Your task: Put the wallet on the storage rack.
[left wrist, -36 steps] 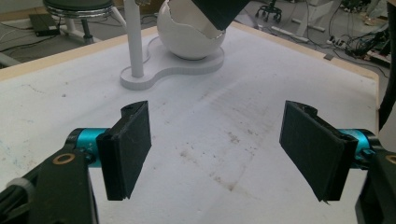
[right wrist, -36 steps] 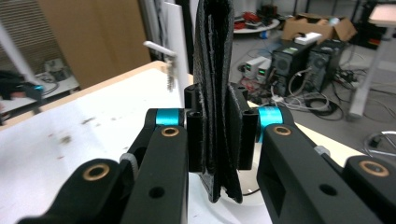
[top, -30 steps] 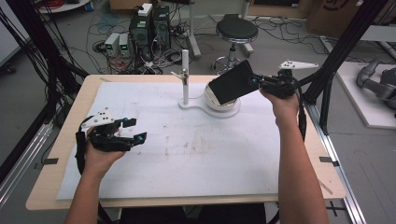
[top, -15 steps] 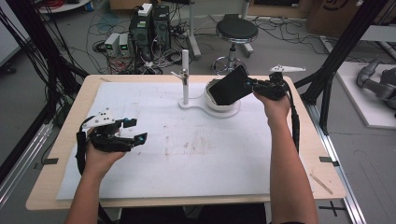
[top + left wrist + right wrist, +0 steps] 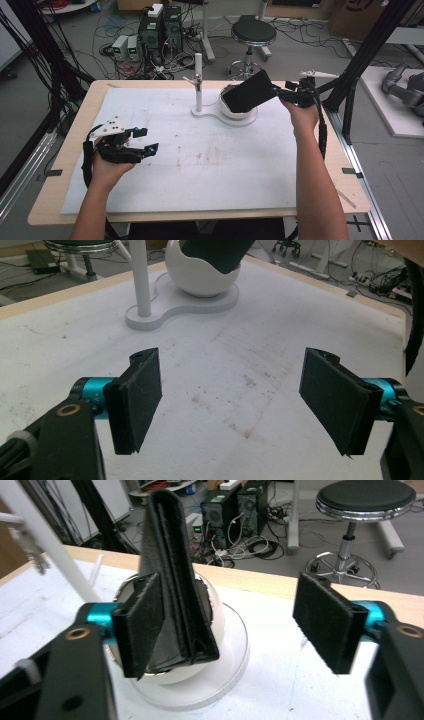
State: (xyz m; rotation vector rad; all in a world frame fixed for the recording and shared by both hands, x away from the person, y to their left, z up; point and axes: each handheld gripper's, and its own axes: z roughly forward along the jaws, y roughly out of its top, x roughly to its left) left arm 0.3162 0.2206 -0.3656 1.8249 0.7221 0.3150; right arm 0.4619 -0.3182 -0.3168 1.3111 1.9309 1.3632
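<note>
The white post point(image 5: 198, 82) and wallet-filled bowl point(image 5: 240, 111) block the far edge (the near mat point(image 5: 220, 170) lies open).

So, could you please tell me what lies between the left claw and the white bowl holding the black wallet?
Nothing stands there: in the high view, bare stained white mat stretches from the left claw to the white bowl with the black wallet.
</note>
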